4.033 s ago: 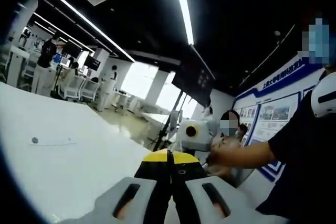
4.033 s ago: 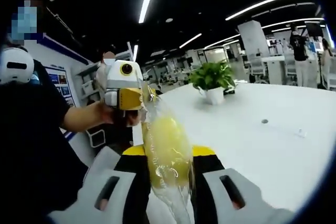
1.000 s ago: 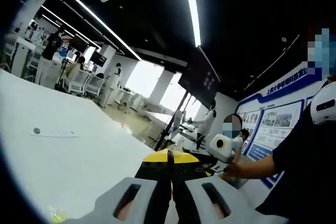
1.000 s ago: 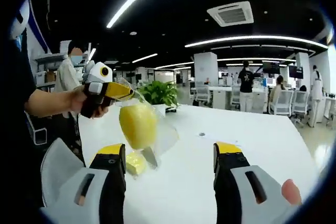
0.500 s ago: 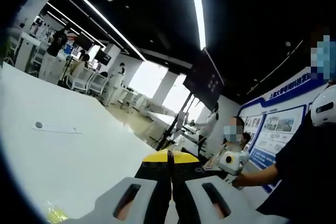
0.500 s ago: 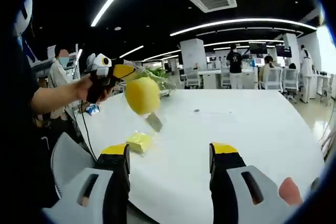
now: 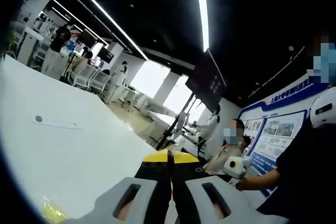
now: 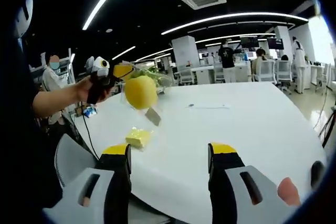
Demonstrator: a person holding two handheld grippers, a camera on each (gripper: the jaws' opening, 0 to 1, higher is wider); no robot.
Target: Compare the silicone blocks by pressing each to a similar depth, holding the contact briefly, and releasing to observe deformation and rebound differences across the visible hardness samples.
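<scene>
Yellow silicone is hanging in the air now: your left hand-held gripper (image 8: pixel 122 71) is carrying the rounded yellow block in its clear wrapper (image 8: pixel 140 92) out over the bench (image 8: pixel 236 124), jaws pinched on the wrapper's top edge. A moment back your right hand-held gripper (image 8: pixel 170 153) was clamped on that same wrapper; now its jaws are standing wide apart and gripping nothing, and you are pulling it back toward the near edge of the bench. In the left gripper view the left hand-held gripper (image 7: pixel 169 157) is showing its jaws pressed together, though the wrapper itself is out of sight there.

So the handover is finished and the pressing, to my eye, hasn't started. The flat yellow block (image 8: pixel 138 138) is lying on the bench just below the hanging one, nearer to you, and a corner of yellow (image 7: pixel 52 212) is peeking in at the bottom left of the left gripper view. You'll likely be setting the hanging block down beside it before any comparison.

The bench is white, smooth and broad. Beyond the hanging block a potted plant (image 8: pixel 157 76) is standing at the far edge. Around you an open office is running on: ceiling light strips, desks, chairs, people (image 8: pixel 227 57) standing in the distance.
</scene>
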